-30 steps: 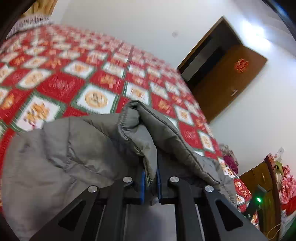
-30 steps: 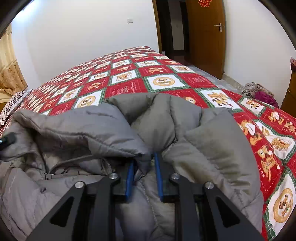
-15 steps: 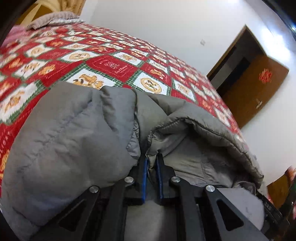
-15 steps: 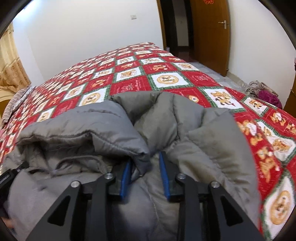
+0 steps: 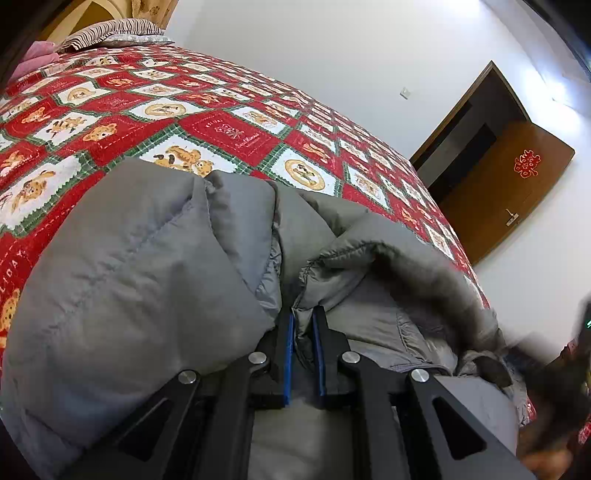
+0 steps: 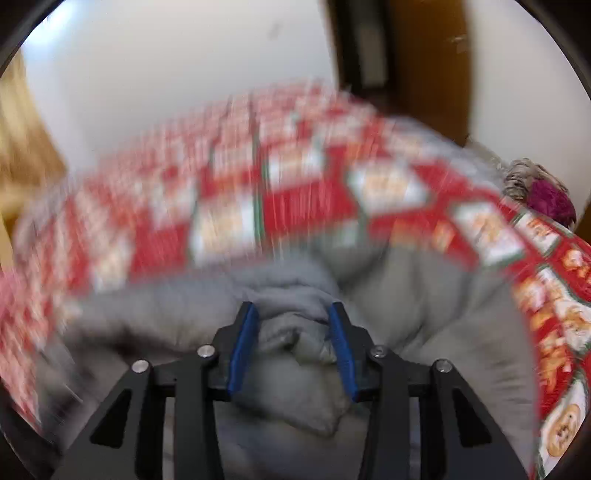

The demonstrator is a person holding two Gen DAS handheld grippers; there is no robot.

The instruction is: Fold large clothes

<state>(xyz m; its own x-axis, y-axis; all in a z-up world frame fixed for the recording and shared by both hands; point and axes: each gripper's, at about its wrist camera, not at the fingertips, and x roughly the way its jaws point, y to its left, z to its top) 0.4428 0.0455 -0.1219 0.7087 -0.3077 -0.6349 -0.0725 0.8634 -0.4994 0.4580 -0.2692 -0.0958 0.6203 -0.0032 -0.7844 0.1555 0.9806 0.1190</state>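
A grey padded jacket (image 5: pixel 140 280) lies bunched on a bed with a red patchwork quilt (image 5: pixel 122 122). My left gripper (image 5: pixel 303 314) is shut on a fold of the jacket's edge, blue pads pinching the fabric. In the right wrist view, which is motion-blurred, my right gripper (image 6: pixel 291 310) is open, its blue pads (image 6: pixel 242 343) standing apart on either side of a rumpled fold of the jacket (image 6: pixel 424 295).
A striped pillow (image 5: pixel 110 33) lies at the bed's far end. A brown door (image 5: pixel 509 192) stands open beyond the bed's right side. A heap of clothes (image 6: pixel 539 188) lies on the floor past the bed's edge.
My right gripper has opened and let go of the jacket fold, and it is moving fast. My left gripper keeps its hold and has swung so the jacket lies lower on the bed.
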